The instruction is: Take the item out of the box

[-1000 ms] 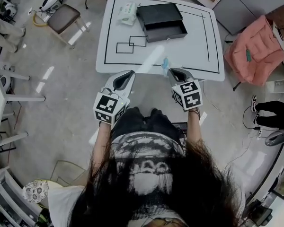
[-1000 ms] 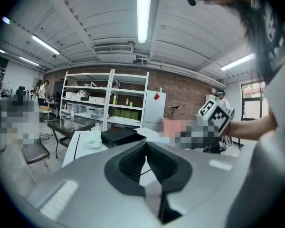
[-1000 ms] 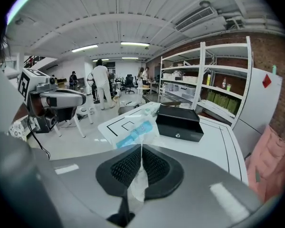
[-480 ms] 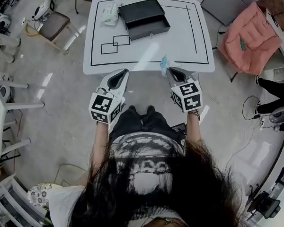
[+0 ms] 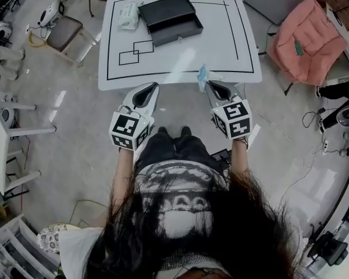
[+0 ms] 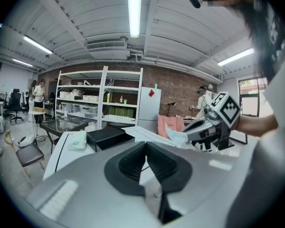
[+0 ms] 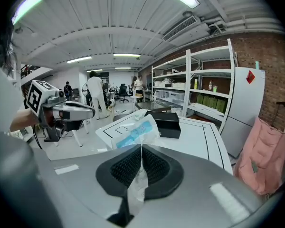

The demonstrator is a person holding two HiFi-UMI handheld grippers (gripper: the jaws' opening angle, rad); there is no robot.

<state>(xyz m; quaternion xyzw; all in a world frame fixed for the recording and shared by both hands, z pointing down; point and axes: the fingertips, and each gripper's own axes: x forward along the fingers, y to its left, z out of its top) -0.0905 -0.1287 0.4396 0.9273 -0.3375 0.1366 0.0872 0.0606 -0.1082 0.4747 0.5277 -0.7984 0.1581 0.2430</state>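
Note:
A black box [image 5: 170, 17] with its drawer pulled out stands at the far side of the white table [image 5: 232, 51]. My right gripper [image 5: 209, 85] hangs just off the table's near edge, shut on a clear packet with blue print [image 5: 202, 76]. In the right gripper view the packet [image 7: 133, 132] sticks up from between the black pads [image 7: 154, 167]. My left gripper [image 5: 153, 86] is beside it to the left, shut with nothing in it. The left gripper view shows its pads [image 6: 128, 163] meeting, with the box [image 6: 107, 136] beyond.
A second white-green packet [image 5: 128, 14] lies on the table left of the box. Black outlines of squares [image 5: 134, 52] mark the tabletop. A stool [image 5: 63, 32] stands to the left and a chair with a pink jacket [image 5: 305, 39] to the right. Shelves [image 7: 190, 87] line the back wall.
Both grippers have drawn back from the table's near edge toward the person. The right one has kept the packet. The table now sits higher and further left in the head view.

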